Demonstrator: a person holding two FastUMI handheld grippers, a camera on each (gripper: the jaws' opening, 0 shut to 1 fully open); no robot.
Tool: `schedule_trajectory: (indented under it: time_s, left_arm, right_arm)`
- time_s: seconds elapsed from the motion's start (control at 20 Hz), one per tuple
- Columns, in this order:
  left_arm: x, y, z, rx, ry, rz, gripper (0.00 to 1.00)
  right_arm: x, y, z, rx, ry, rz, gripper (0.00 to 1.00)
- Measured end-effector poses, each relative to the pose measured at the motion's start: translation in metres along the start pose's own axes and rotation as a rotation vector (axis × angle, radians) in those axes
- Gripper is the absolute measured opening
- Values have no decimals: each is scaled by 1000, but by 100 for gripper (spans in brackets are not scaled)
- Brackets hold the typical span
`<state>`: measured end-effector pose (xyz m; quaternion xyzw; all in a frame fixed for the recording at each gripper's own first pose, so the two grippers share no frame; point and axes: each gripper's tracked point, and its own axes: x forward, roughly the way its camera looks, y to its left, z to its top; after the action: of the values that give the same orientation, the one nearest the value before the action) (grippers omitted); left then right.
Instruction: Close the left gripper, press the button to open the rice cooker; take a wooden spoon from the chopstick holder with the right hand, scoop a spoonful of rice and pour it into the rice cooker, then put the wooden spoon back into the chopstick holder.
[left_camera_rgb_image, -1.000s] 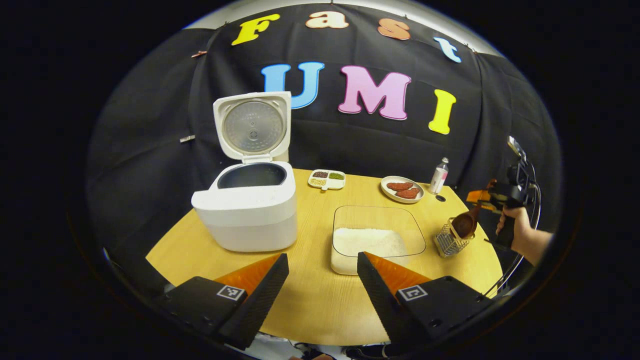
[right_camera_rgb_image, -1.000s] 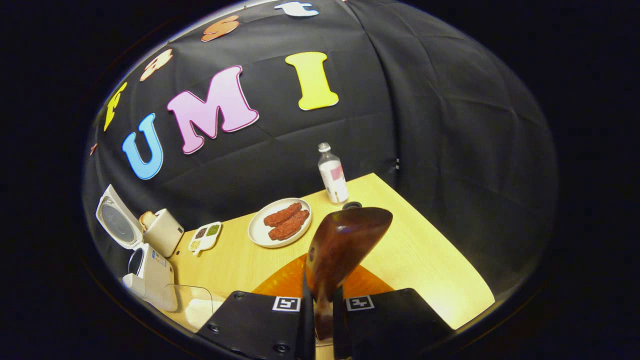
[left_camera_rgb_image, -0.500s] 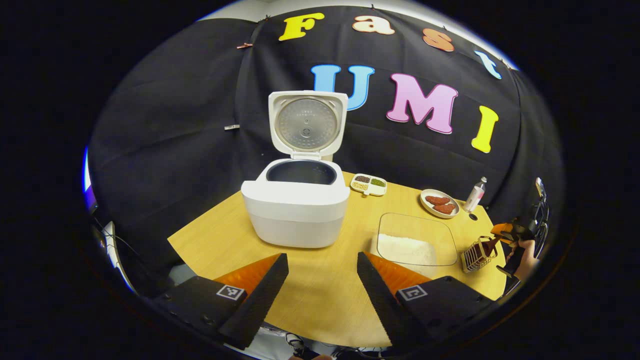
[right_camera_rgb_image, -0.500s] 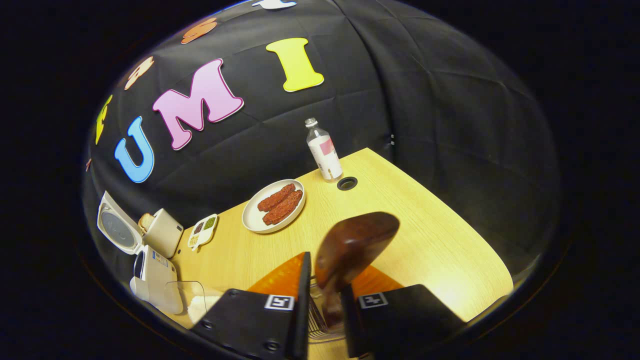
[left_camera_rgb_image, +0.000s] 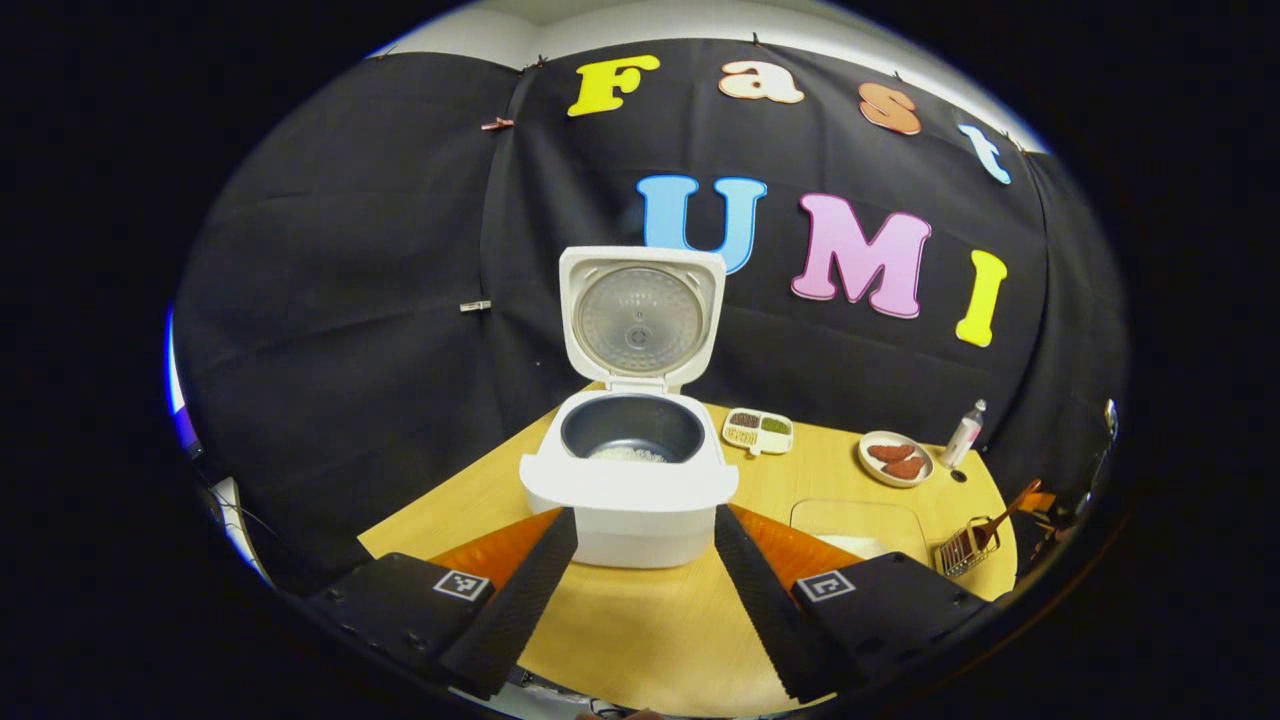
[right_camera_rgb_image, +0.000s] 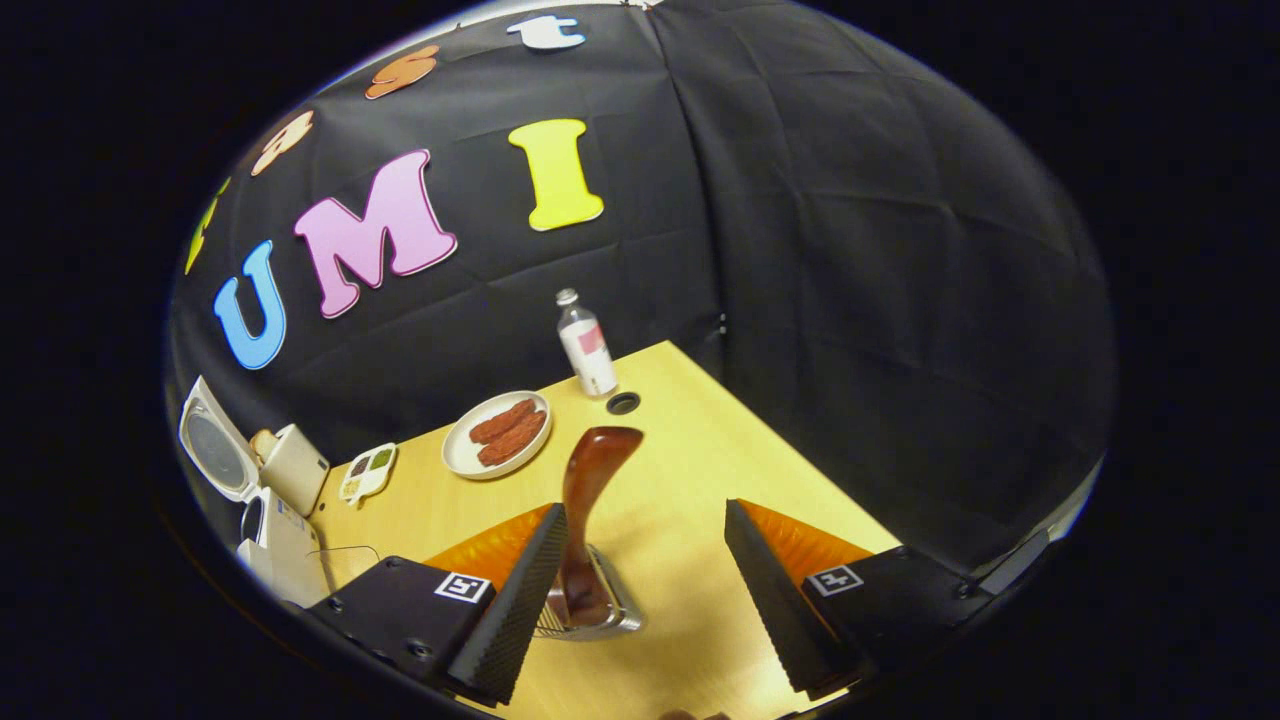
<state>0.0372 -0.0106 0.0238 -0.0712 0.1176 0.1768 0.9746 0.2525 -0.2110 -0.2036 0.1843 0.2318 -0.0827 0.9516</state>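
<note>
Left gripper (left_camera_rgb_image: 645, 570): hovering in front of the white rice cooker (left_camera_rgb_image: 630, 485), its fingers spread wide and gripping nothing; the cooker's front edge is sitting right between the two tips.

White rice cooker: standing on the pale wooden table (left_camera_rgb_image: 640, 630) with its lid (left_camera_rgb_image: 640, 315) tipped upright at the back; a little heap of white rice (left_camera_rgb_image: 628, 455) is lying in the bottom of the dark inner pot (left_camera_rgb_image: 632, 428).

Right gripper (right_camera_rgb_image: 640, 570): released, both fingers held well apart and touching nothing; it is hanging just over the wire chopstick holder (right_camera_rgb_image: 590, 615).

Dark brown wooden spoon (right_camera_rgb_image: 585, 510): standing in the chopstick holder, bowl end up and leaning a touch; in the left gripper view the spoon (left_camera_rgb_image: 1000, 510) and the holder (left_camera_rgb_image: 962, 550) are sitting far to the right of the cooker, near the table's edge.

Clear rice container (left_camera_rgb_image: 860, 525): lying to the right of the cooker, between it and the holder.

Behind and to the right of the cooker: a small divided dish of beans (left_camera_rgb_image: 758, 430); farther right a round white plate of reddish sausages (left_camera_rgb_image: 895, 458); just beyond that a clear bottle with a pink label (left_camera_rgb_image: 964, 434).

Back of the cooker: a cream toaster with a slice of bread (right_camera_rgb_image: 290, 465) is peeking out beside the lid in the right gripper view.
</note>
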Motion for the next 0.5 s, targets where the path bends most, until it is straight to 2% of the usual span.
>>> schedule_trajectory:
  time_s: [0.25,0.45,0.5]
  left_arm:
    - [11,24,92,26,-116,-3,96]
    - [25,25,168,81,-216,-58,95]
    - [32,31,185,107,-236,-51,95]
  right_arm:
    - [-46,-37,25,-57,-85,-81,98]
    - [-78,-45,30,-92,-122,-112,98]
    - [-85,-44,29,-93,-123,-113,99]
